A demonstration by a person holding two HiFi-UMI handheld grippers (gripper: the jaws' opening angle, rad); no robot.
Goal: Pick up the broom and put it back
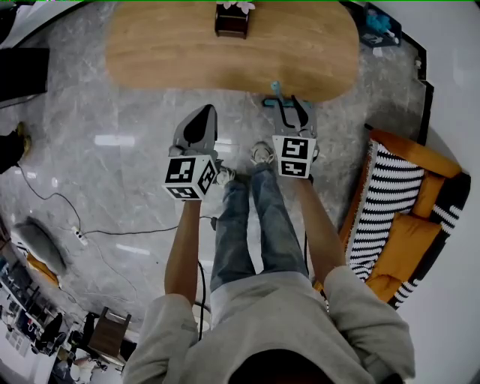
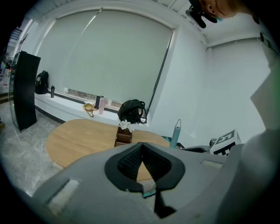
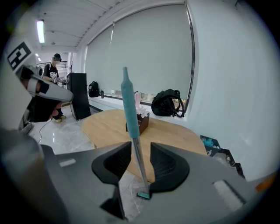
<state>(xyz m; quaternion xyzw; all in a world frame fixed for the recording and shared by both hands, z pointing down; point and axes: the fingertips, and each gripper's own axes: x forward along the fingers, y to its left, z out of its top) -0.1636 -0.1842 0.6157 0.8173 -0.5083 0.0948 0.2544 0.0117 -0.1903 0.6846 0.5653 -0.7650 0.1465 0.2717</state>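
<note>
A: Large items first?

B: Floor (image 1: 97, 112), marble, one. Counter (image 1: 225, 52), oval, wood, one. Sofa (image 1: 397, 202), striped with orange cushions, one.

A: The task's item?

B: Broom (image 3: 129, 105), one, teal grip over a metal shaft. It stands upright just in front of the counter's near edge, and its shaft runs up between the jaws of the right gripper (image 3: 141, 153).

A: Grippers?

B: Two. The right gripper's jaws stand part-way apart. The shaft is close against one pad, with a clear gap to the other, so it is not clamped. The left gripper (image 2: 142, 148) has its jaws together at the tips and holds nothing.

A: Step in hand?

B: The pick-up, at the grasp. I judge the next move calls for closing squarely on the shaft until both pads bear, then a straight lift. Where it goes back is not shown.

A: Small items?

B: Bag (image 3: 167, 104), black, one, on the sill. Box (image 1: 232, 20), brown, one, on the counter.
</note>
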